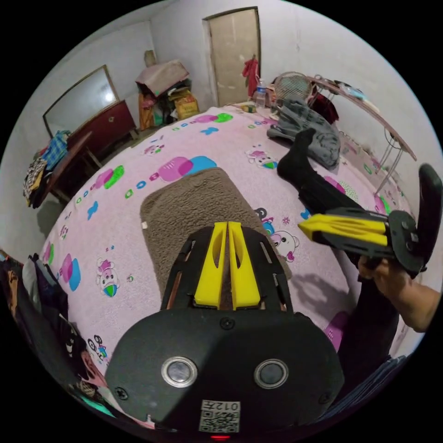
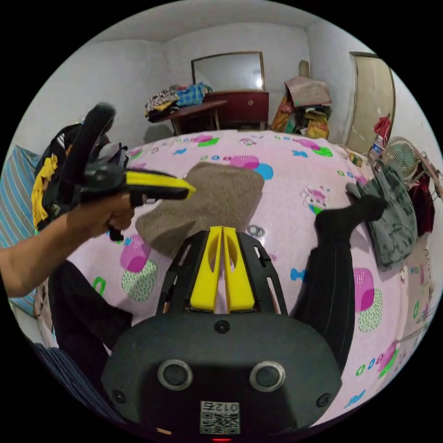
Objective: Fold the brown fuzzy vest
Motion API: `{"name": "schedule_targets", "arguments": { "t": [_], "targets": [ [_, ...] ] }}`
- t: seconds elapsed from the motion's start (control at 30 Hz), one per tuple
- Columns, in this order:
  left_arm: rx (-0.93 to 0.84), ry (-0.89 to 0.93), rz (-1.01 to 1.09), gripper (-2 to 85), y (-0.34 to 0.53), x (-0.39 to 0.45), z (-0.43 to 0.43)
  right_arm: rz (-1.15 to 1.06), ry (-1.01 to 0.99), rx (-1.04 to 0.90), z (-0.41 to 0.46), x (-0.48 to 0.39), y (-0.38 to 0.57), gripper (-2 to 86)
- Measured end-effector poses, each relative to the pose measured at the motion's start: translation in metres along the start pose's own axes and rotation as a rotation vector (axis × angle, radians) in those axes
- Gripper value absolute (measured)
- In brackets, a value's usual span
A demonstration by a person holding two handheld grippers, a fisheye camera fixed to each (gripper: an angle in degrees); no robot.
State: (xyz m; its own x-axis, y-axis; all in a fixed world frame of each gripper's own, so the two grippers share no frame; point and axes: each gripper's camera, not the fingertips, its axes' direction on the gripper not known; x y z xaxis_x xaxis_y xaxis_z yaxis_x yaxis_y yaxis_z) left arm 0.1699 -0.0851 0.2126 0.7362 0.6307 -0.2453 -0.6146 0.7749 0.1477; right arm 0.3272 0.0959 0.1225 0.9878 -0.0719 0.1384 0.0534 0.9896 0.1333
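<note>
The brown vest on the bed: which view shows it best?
The right gripper view shows the brown vest best: most of the folded shape lies open on the bed. In the left gripper view, the left gripper covers the near part of it.

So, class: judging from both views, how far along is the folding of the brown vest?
Done: the brown vest lies on the pink sheet as a compact folded rectangle. In hand: nothing; the left gripper and right gripper are shut and hover above it. Left: seemingly nothing, perhaps a last tidy.
</note>
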Motion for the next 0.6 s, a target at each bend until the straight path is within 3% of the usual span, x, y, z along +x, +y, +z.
{"name": "schedule_targets", "arguments": {
  "t": [0.13, 0.27, 0.5, 0.6],
  "targets": [
    [-0.073, -0.067, -0.054, 0.6, 0.012, -0.019, 0.021, 0.054, -0.065, 0.057, 0.043, -0.003, -0.049, -0.9],
    [-0.147, -0.064, -0.103, 0.6, 0.025, -0.041, 0.052, 0.111, -0.005, 0.075, 0.083, -0.01, -0.075, -0.9],
    [-0.16, -0.095, -0.027, 0.6, 0.033, -0.048, 0.065, 0.119, 0.011, -0.125, 0.156, -0.014, -0.089, -0.9],
    [-0.153, 0.0, -0.046, 0.8, 0.038, -0.067, 0.05, 0.132, -0.026, -0.148, 0.165, -0.014, -0.093, -0.8]
  ]
}}
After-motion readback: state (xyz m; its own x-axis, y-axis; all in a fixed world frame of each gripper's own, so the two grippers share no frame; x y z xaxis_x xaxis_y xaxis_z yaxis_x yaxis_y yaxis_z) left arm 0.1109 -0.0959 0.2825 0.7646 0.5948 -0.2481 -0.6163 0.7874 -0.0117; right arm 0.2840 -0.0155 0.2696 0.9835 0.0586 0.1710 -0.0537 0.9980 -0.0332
